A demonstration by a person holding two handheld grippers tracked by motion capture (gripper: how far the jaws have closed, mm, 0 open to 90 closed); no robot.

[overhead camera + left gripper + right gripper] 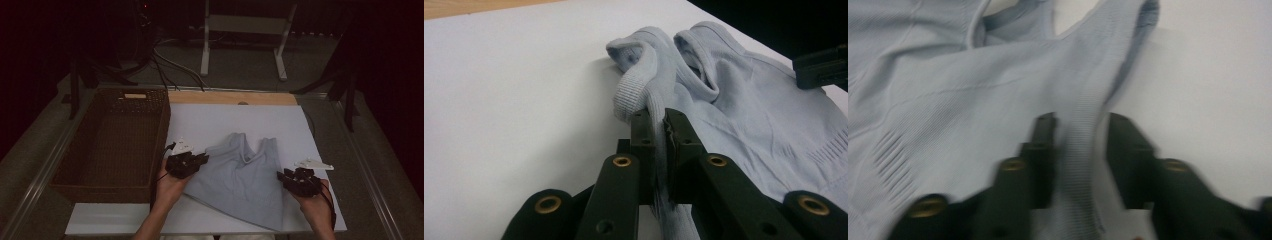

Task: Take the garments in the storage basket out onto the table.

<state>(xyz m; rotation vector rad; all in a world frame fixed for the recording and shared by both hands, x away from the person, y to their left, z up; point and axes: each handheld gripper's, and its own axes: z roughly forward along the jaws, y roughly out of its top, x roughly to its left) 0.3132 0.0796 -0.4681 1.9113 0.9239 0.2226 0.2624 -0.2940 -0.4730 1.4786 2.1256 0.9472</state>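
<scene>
Wicker basket [112, 142] sits left of the tank top [242, 175], apart from it, nothing between. Pale blue ribbed tank top lies flat on the white worktop [210, 120], straps pointing away from the person. Left gripper [189, 162] pinches its left edge; right gripper [289, 178] straddles the right edge, jaws apart, not yet clamped.

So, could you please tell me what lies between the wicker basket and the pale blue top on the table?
In the high view, the left claw and a bare strip of white board lie between the wicker basket and the pale blue top.
</scene>
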